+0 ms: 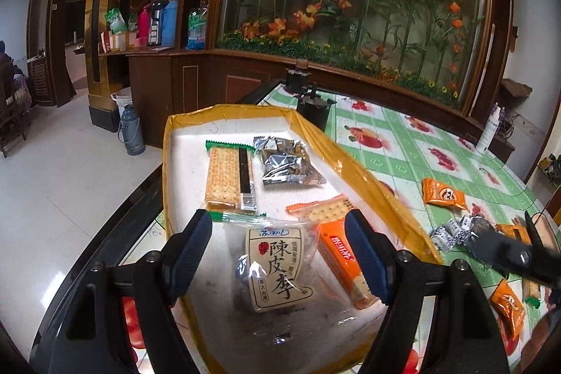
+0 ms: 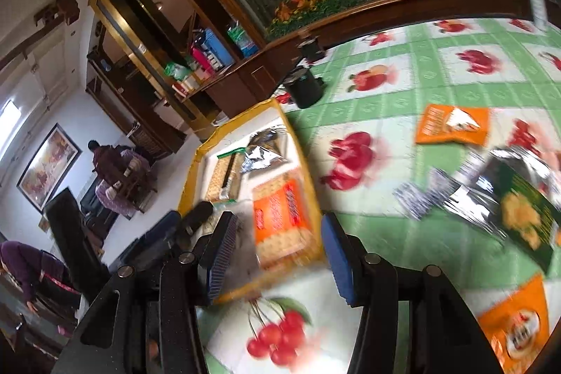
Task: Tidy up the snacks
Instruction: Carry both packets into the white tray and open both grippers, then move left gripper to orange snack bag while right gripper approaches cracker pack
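A yellow-rimmed white tray [image 1: 182, 142] holds a green cracker pack [image 1: 229, 177], a silver snack bag [image 1: 287, 163], an orange cracker pack [image 1: 338, 249] and a clear plum-candy packet [image 1: 277, 269]. My left gripper [image 1: 278, 251] is open above the tray, its fingers either side of the plum packet, not touching it. My right gripper [image 2: 277, 251] is open and empty over the table beside the tray [image 2: 196, 163]; it also shows at the right of the left wrist view [image 1: 508, 251]. Loose snacks lie on the table: orange packs [image 2: 452, 125], silver wrapped pieces [image 2: 424, 195], a green-and-silver bag [image 2: 519, 209].
The table has a green fruit-print cloth [image 1: 403, 142]. A black holder [image 1: 312, 109] stands behind the tray, a white bottle [image 1: 489, 132] at the far right. A wooden cabinet with a flower display [image 1: 350, 6] runs along the back. People sit at far left [image 2: 119, 174].
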